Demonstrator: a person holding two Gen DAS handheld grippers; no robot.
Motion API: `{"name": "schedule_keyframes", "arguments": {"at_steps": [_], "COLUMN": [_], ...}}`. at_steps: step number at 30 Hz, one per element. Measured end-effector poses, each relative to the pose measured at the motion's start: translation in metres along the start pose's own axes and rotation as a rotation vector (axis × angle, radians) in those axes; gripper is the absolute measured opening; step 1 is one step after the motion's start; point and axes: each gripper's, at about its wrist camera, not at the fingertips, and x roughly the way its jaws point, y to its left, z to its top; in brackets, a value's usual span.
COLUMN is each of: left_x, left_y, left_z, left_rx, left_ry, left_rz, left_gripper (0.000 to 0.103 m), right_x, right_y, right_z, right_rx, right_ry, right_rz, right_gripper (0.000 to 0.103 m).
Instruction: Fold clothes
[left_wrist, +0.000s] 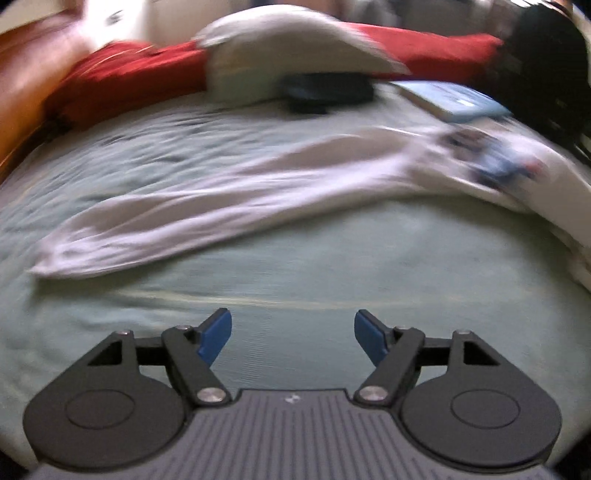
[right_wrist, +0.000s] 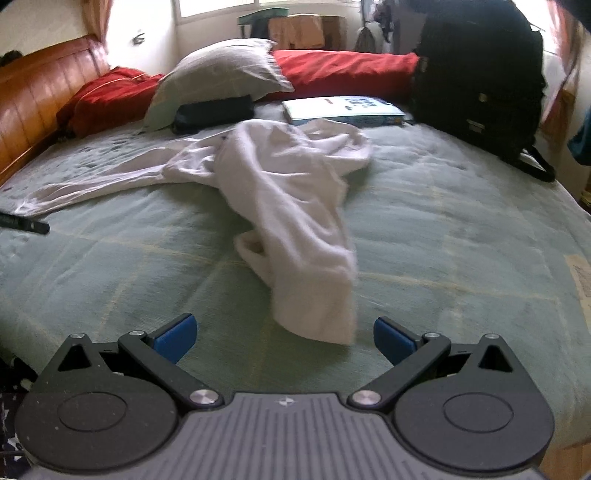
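Right wrist view: the right claw (right_wrist: 284, 338) gapes empty, the white garment (right_wrist: 288, 192) lying rumpled on the bed (right_wrist: 461, 236), its near end at twelve o'clock between the pads. The left claw (left_wrist: 293, 336) is likewise spread and empty, a sleeve (left_wrist: 155, 229) at eleven o'clock. Best pinch each end low, then draw the cloth flat before folding.

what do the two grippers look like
Left gripper and right gripper look alike: blue pads on black linkage arms with silver pivot screws, round black side housings, and a grey ribbed body with a small white mark. No cables or sleeves show.
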Motion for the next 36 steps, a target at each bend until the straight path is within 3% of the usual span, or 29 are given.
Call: {"name": "schedule_keyframes", "arguments": {"at_steps": [10, 17, 24, 31, 36], "left_x": [-0.036, -0.060, -0.055, -0.052, -0.043], "left_y": [-0.148, -0.237, -0.290, -0.333, -0.344], "left_z": [-0.005, 0.002, 0.014, 0.014, 0.011], "left_rx": [0.220, 0.358, 0.383, 0.397, 0.344], "left_ry": [-0.075, -0.160, -0.160, -0.150, -0.116], "left_rz": [-0.168, -0.214, -0.268, -0.357, -0.383], "left_gripper": [0.080, 0.083, 0.084, 0.084, 0.084], "right_x": [0.011, 0.039, 0.038, 0.009, -0.005], "right_y": [-0.068, -0.090, -0.095, -0.107, -0.120], "right_z": [-0.019, -0.031, -0.045, -0.060, -0.064], "right_rx": [0.086, 0.110, 0.080, 0.084, 0.137], "right_ry": [0.024, 0.077, 0.026, -0.043, -0.084], "right_rz": [-0.136, -0.159, -0.115, -0.056, -0.027], "right_gripper": [0.103, 0.103, 0.103, 0.103, 0.103]}}
